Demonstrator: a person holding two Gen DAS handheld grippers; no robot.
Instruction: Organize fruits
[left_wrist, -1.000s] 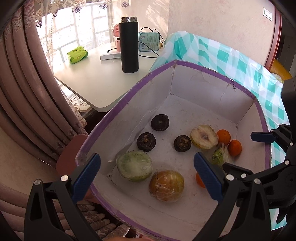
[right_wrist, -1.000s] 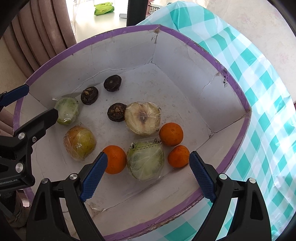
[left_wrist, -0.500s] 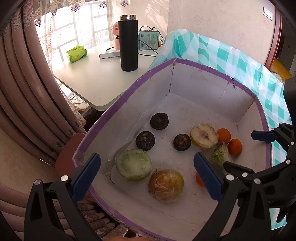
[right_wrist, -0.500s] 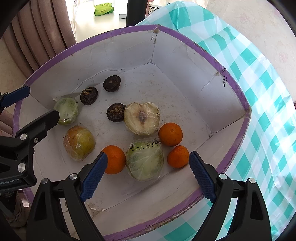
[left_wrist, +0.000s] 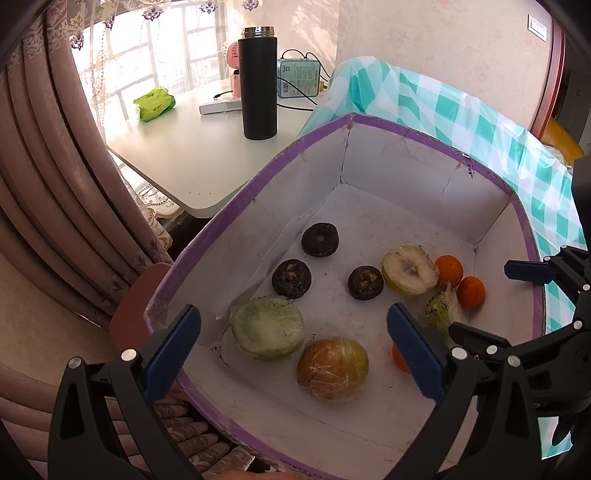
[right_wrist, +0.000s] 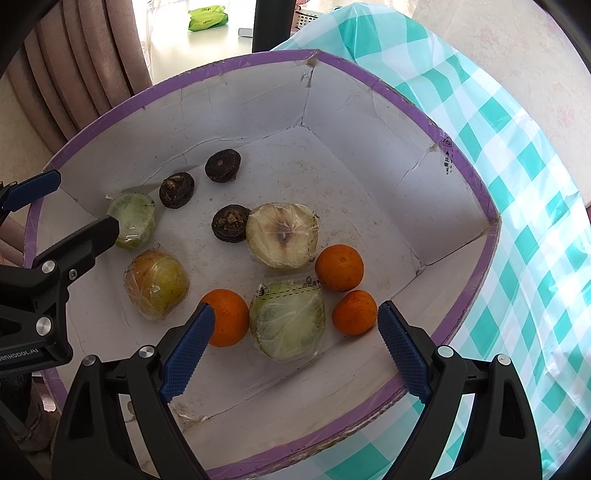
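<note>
- Almost nothing has changed over the last second: both views drift only slightly, the left wrist view sliding a little so the box sits a touch lower and further right in frame; no fruit has shifted.
- Left gripper (left_wrist: 293, 345) hovers over the near-left corner of the cardboard box (right_wrist: 402, 107), jaws wide open, holding nothing.
- Right gripper (right_wrist: 295, 345) hovers over the near-right side, jaws also spread open and empty, framing the wrapped green fruit half (right_wrist: 287, 320).
- All the fruit lies on the box floor, in loose groups:
- three dark dried fruits (right_wrist: 222, 165) toward the far-left side;
- a wrapped pale cut half (right_wrist: 282, 234), touching one dark fruit;
- three small oranges (right_wrist: 339, 267) around the green half, one on its left and two on its right;
- a wrapped yellow-green whole fruit (right_wrist: 157, 283) and a second wrapped green half (right_wrist: 132, 218) on the left.
- Meaning for the task: with no contact and no displaced fruit, the short drift reads as hovering or aiming, not sorting.
- The layout fits either fruit waiting to be grouped or fruit already placed in the box; the pictures don't settle which.
- Outside the box: a black flask (left_wrist: 258, 83) and a green packet (left_wrist: 154, 103) on the table (left_wrist: 192, 147), with a checked cloth (right_wrist: 532, 206) under the box.
</note>
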